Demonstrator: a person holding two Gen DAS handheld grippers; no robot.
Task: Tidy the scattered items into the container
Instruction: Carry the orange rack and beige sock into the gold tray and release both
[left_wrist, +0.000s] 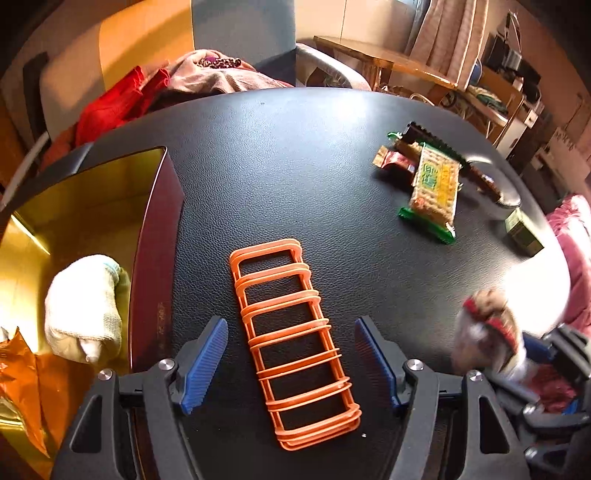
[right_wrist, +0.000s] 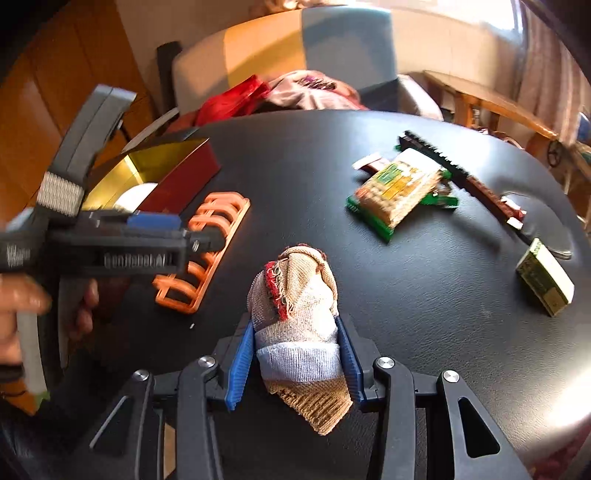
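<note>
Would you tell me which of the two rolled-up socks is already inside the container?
The plain white sock is already in the gold-lined container. The other, a beige and grey sock with red trim, is clamped in the right gripper above the table.

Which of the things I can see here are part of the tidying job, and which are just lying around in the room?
Part of the job:
- rolled sock, gripped by the right gripper
- orange rack, between the open left gripper's fingers
- cracker packet
- small green box
- gold-lined container

Just lying about:
- red cloth and pink cloth behind the table
- wooden table at the back
</note>
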